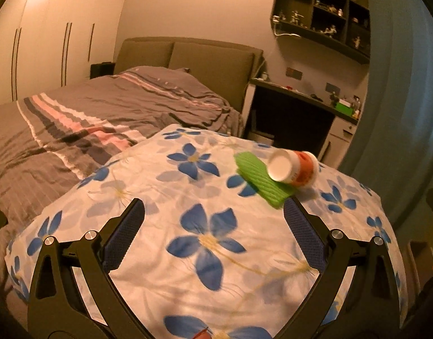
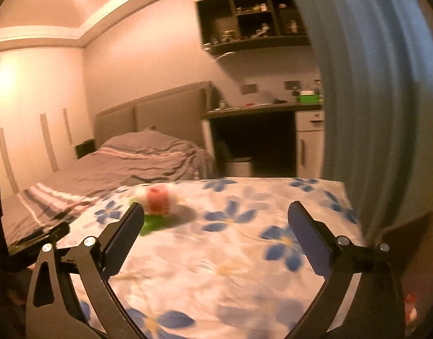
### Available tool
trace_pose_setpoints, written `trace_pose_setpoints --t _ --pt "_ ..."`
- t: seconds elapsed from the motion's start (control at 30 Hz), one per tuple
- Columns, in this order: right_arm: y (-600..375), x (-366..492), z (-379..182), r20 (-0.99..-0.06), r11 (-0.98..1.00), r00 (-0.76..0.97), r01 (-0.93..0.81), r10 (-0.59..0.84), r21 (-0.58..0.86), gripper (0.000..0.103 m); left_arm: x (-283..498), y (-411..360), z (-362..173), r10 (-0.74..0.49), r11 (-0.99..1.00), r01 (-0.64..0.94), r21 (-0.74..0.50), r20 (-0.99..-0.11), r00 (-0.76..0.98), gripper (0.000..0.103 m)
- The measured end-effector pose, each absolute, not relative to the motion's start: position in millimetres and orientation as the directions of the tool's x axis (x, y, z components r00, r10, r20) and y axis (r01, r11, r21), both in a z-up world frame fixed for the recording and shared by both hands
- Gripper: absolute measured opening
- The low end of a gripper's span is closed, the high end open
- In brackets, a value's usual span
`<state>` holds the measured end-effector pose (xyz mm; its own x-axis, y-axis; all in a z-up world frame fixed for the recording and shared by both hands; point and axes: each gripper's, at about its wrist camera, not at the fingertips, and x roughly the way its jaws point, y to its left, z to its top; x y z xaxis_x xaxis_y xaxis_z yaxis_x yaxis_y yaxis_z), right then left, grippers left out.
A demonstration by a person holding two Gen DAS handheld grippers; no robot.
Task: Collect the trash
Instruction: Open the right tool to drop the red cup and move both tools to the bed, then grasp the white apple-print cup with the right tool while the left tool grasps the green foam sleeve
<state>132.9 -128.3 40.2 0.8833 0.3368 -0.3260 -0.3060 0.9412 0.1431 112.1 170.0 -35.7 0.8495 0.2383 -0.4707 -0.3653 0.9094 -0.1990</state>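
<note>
Both the left gripper (image 1: 213, 226) and right gripper (image 2: 216, 226) gape empty; tipped cup (image 1: 294, 168) lies on the green pad (image 1: 258, 182) near the floral quilt's (image 1: 188, 268) far-right edge, looks light, crushable, rolls—pinch mid-body.

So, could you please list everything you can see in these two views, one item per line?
Orange and white plastic jar: one, on its side, resting partly on the green piece.
Green ribbed flat piece: one, on the floral cover.
White cover with blue flowers: one, spread in the foreground.
Grey striped bed: one, behind the cover.
Dark desk: one, right of the bed, small items on top.
Dark wall shelf: one, above the desk, holding small figures.
Blue curtain: one, far right.
Left gripper: black, open, empty.
Right gripper: black, open, empty.
</note>
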Motion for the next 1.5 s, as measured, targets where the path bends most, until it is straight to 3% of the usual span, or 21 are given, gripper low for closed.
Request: trace_pose_setpoints --t 0.4,0.73,1.17,1.27,1.33,1.5 --pt "-33 200 18 -0.448 0.888 0.773 -0.442 0.449 0.128 0.098 141 205 -40 0.269 0.887 -0.41 -0.213 -0.484 0.833 0.097" --pt "13 244 0 -0.528 0.883 0.734 -0.465 0.427 0.068 0.098 157 230 -43 0.295 0.866 -0.446 -0.227 -0.487 0.822 0.097" --pt "21 283 -17 -0.618 0.88 0.659 -0.459 0.429 0.121 0.097 172 235 -48 0.285 0.866 -0.441 -0.234 -0.494 0.822 0.097" --pt "21 287 -21 -0.634 0.878 0.641 -0.461 0.433 0.133 0.091 174 235 -50 0.279 0.869 -0.437 -0.233 -0.498 0.821 0.097" --pt "21 288 -23 -0.644 0.878 0.632 -0.459 0.43 0.136 0.08 176 234 -52 0.273 0.871 -0.432 -0.233 -0.5 0.822 0.097" --pt "15 287 -23 -0.643 0.883 0.636 -0.447 0.426 0.143 0.08 181 229 -55 0.259 0.882 -0.415 -0.224 -0.505 0.823 0.097"
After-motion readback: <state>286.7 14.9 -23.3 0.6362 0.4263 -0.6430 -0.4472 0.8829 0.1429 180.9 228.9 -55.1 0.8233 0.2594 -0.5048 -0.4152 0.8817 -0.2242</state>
